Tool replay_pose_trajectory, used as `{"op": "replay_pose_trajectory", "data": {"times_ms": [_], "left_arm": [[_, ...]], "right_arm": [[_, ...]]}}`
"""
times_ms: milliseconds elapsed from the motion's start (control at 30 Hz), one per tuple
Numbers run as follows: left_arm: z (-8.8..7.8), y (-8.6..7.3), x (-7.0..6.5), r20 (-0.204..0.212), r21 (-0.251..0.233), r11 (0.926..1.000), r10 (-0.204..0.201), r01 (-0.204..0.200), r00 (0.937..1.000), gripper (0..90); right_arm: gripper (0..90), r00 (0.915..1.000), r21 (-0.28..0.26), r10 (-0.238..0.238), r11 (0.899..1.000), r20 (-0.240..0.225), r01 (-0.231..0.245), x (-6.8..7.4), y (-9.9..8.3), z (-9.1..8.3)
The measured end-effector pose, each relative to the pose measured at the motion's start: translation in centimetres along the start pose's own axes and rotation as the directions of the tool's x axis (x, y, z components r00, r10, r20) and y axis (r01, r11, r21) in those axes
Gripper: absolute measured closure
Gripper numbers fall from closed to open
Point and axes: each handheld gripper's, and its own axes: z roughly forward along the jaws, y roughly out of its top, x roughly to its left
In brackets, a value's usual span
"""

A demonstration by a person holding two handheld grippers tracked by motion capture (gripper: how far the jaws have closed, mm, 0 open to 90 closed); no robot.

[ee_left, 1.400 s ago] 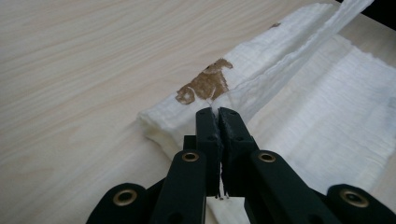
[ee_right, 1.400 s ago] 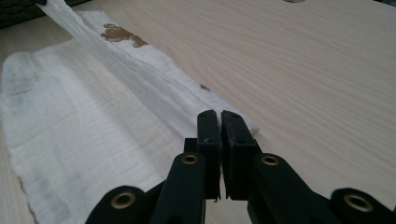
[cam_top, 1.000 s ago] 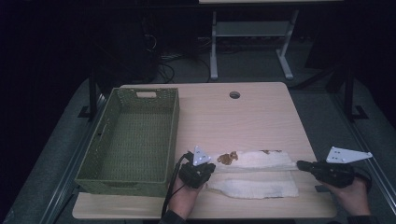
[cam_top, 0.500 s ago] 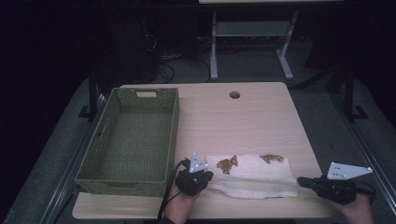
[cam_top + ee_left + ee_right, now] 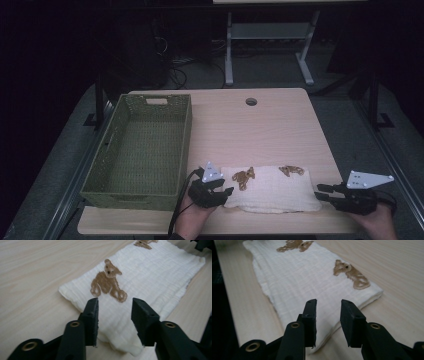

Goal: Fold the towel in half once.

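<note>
I have the cream-white folded muslin cloth with brown teddy-bear prints [image 5: 272, 189] lying flat near the front edge of the pale wooden table [image 5: 250, 130], and I take that cloth as my landmark. It lies as a long strip running left to right, with one bear print toward its left half and another near its far right corner.

My left gripper [image 5: 216, 188] sits at the cloth's left end. In the left gripper view its jaws have just been opening and now stand moderately apart [image 5: 114, 322]; the near corner of the cloth lies below and between them, but the pads do not press on it. The bear print [image 5: 108, 281] shows just beyond the fingertips.

My right gripper [image 5: 322, 192] is at the cloth's right end, its tips just beside the cloth's edge. Its jaws have also just been opening and now stand apart with a narrower gap [image 5: 328, 321]; the cloth's end lies under and ahead of them, and nothing is clamped. A bear print [image 5: 352, 273] lies ahead, toward the cloth's far side.

To the left of the cloth, beyond my left gripper, stands the green woven rectangular basket [image 5: 107, 165], close to the cloth's left end but not touching it.
</note>
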Motion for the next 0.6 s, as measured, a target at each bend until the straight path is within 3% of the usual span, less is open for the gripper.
{"op": "replay_pose_trajectory", "data": {"times_ms": [200, 433, 600], "left_arm": [[1.5, 1.6, 1.0, -0.021, -0.013, 0.9999, 0.0, 0.0, 0.9998, 52.4], [3.3, 3.1, 2.7, -0.058, -0.008, 1.0, -0.005, 0.005, 0.9983, 52.8], [4.4, 3.2, 4.3, -0.087, 0.013, 0.9995, -0.029, 0.03, 0.9957, 53.2]], "right_arm": [[65.6, 0.9989, 0.013, 0.014, 1.0, 0.045, -0.014, -1.4, 1.4, 1.5], [67.6, 0.9948, 0.026, 0.036, 0.999, 0.095, -0.038, -4.0, 3.1, 3.3], [68.2, 0.9936, 0.051, 0.058, 0.997, 0.097, -0.063, -5.8, 3.5, 4.8]]}}
